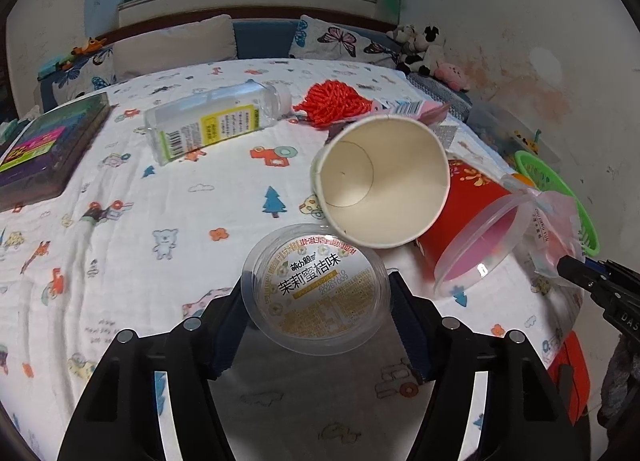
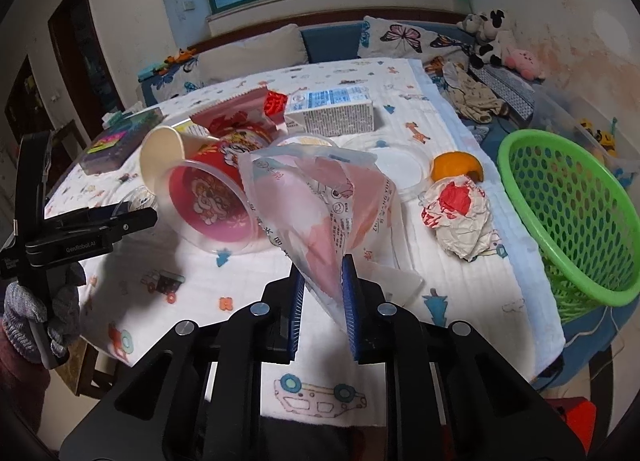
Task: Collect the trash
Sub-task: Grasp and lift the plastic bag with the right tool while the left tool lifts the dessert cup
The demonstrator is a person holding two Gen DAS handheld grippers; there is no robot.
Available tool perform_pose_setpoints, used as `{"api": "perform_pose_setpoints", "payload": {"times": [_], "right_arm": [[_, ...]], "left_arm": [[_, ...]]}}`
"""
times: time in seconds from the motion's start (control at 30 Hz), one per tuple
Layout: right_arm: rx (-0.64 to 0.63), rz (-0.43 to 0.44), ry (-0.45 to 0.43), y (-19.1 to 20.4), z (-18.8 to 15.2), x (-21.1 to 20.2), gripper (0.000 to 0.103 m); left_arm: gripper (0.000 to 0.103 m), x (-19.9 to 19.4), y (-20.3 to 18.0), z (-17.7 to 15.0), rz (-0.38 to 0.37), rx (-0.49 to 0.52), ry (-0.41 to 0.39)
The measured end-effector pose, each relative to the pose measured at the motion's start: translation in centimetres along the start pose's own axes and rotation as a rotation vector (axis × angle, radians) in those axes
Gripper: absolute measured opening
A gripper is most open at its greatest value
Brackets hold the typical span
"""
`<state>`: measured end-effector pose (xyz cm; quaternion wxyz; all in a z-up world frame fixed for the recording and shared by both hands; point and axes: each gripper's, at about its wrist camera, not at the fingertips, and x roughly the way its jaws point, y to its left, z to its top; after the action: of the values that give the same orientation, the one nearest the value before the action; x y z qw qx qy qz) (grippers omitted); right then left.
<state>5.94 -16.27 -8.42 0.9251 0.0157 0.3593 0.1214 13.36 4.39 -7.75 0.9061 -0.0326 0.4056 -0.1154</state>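
My left gripper (image 1: 316, 309) is shut on a clear round jelly cup (image 1: 316, 287) with a yellow label, held above the bed sheet. Just beyond it lie a white paper cup (image 1: 380, 181) and a red bucket with a clear lid (image 1: 472, 237) on their sides. My right gripper (image 2: 322, 297) is shut on a pink and white plastic bag (image 2: 320, 201), lifted above the sheet; the bag also shows at the right of the left wrist view (image 1: 556, 229). A green mesh basket (image 2: 568, 213) stands at the right off the bed's edge.
On the sheet lie a clear plastic bottle (image 1: 212, 121), a red tassel (image 1: 340, 101), a dark box (image 1: 44, 149), a milk carton (image 2: 332, 109), a crumpled wrapper (image 2: 460, 213), orange peel (image 2: 456, 165) and a clear lid (image 2: 396, 169). Pillows and plush toys line the far side.
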Motion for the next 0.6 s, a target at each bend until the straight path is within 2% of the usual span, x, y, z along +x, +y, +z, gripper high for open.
{"api": "perform_pose_setpoints", "payload": {"times": [0.33,0.6], "right_arm": [[0.021,0.048,-0.062,-0.1,0.6,-3.6,0.019],[0.068,0.028,-0.121,-2.6,1.9,-5.8,0.019]], "left_arm": [[0.064,-4.8,0.8,-1.2,0.009,-0.020,-0.058],[0.064,-8.3,-1.9,0.1,-0.024,0.040,-0.123]]}}
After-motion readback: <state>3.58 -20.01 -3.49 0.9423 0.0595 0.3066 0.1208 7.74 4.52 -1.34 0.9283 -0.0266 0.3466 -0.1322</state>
